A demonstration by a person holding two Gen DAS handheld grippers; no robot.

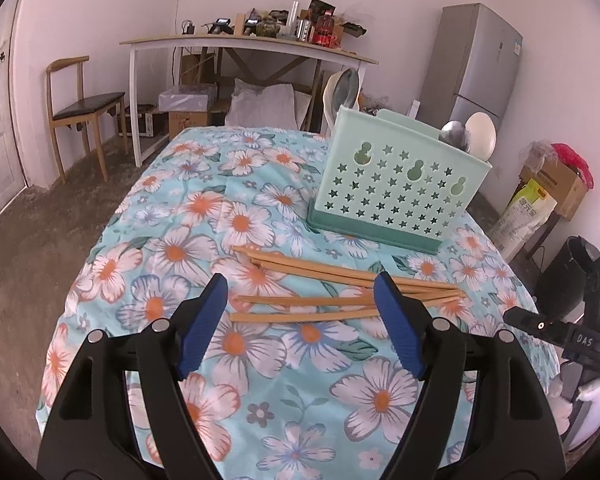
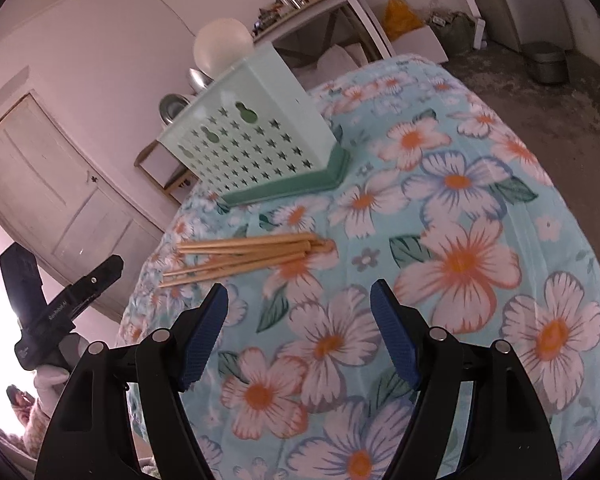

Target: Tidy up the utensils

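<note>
A: Which step is this?

B: Picking up, I'd say, before any grasp. The wooden chopsticks (image 1: 340, 292) lie loose in a fan on the floral tablecloth (image 1: 172, 208), near the mint-green utensil holder (image 1: 396, 184), which stands just beyond them and already has two spoons (image 1: 466, 134) at its right end.

A: And the grippers?

B: The left gripper (image 1: 302, 294) hangs over the chopsticks, jaws wide apart and nothing between the pads. The right gripper (image 2: 300, 300) is likewise spread and empty, the sticks to its far left.

A: Next move?

B: Probably lower one gripper across the bundle, pinch a stick or two, then drop them upright into the holder.
</note>
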